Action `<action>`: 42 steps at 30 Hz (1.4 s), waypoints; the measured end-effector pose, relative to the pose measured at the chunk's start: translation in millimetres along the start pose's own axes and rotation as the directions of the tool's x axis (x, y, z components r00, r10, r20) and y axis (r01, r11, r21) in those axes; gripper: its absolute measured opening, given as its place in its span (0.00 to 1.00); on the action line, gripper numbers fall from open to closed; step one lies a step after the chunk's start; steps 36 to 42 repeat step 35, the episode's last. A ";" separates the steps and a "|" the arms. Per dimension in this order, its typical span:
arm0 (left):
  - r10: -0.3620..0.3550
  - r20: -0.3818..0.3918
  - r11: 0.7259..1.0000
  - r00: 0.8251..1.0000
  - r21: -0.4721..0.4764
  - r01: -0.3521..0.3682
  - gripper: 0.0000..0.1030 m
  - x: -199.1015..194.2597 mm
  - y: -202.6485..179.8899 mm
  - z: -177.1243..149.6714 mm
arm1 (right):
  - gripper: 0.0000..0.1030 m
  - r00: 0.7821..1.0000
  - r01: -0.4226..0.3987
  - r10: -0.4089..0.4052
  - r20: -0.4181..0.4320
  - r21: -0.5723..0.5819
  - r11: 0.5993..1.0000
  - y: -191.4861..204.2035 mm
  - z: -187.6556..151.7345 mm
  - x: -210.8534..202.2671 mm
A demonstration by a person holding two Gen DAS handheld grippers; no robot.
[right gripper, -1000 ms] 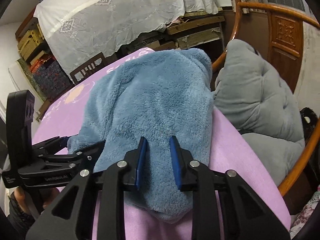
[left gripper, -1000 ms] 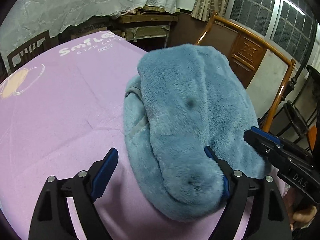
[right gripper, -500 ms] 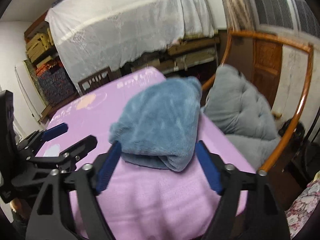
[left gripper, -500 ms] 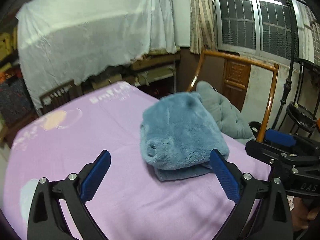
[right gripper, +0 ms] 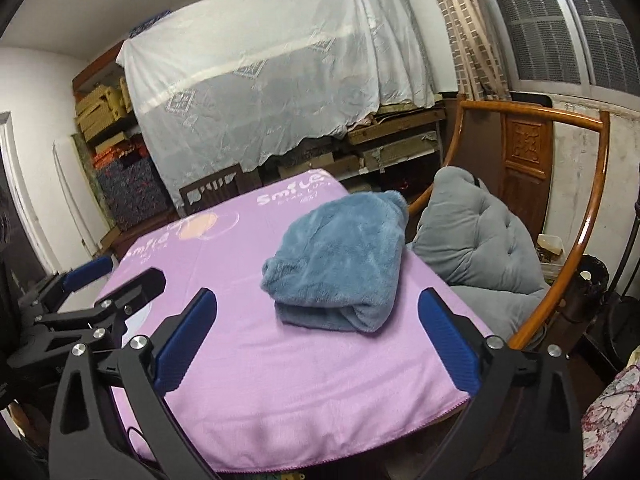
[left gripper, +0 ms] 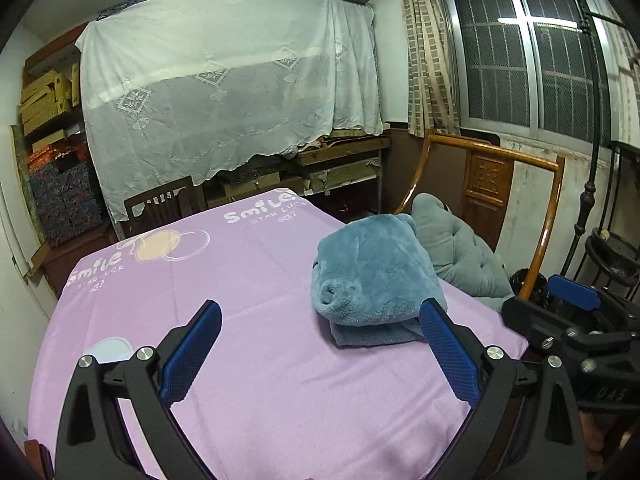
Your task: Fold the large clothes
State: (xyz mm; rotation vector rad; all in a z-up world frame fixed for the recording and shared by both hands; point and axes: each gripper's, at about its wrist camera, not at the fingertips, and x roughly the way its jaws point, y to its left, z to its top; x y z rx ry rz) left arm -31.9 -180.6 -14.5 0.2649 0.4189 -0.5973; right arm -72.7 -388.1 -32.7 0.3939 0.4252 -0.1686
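Right wrist view shows the fluffy blue fleece garment (right gripper: 340, 264) folded into a compact bundle on the lilac-covered bench (right gripper: 280, 380), near its right edge. Both the right hand-held gripper (right gripper: 316, 344) and left hand-held gripper (left gripper: 320, 356) hang spread wide and empty, the right one's jaws having just been opening, likely because the fold looks finished.

1. The right tool (right gripper: 318, 340) now gapes wide, its jaws having just been opening (nothing between them).
2. Both tools stand back from the folded blue garment (left gripper: 372, 272), the left tool (left gripper: 320, 354) included.
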 end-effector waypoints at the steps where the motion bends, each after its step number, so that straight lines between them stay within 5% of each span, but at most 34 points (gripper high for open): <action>1: 0.018 -0.004 1.000 1.000 0.007 -0.018 0.97 2.6 -2.4 -0.2 | 0.96 1.000 0.001 -0.001 -0.006 -0.005 1.000 1.6 -1.9 1.3; 5: 0.061 -0.030 0.998 0.998 0.030 -0.060 0.97 18.7 -8.5 -2.7 | 0.96 0.999 0.006 -0.006 -0.033 -0.002 1.000 -1.5 -4.4 17.1; 17: 0.041 -0.095 0.999 0.995 0.022 -0.039 0.97 63.2 -9.9 -6.7 | 0.96 0.994 0.007 -0.003 -0.106 0.044 0.999 -18.3 -7.7 56.9; 42: 0.045 -0.049 0.998 0.998 0.043 -0.043 0.97 53.3 -14.8 -4.2 | 0.96 0.998 0.030 -0.029 -0.049 0.034 0.999 -18.4 -3.5 42.4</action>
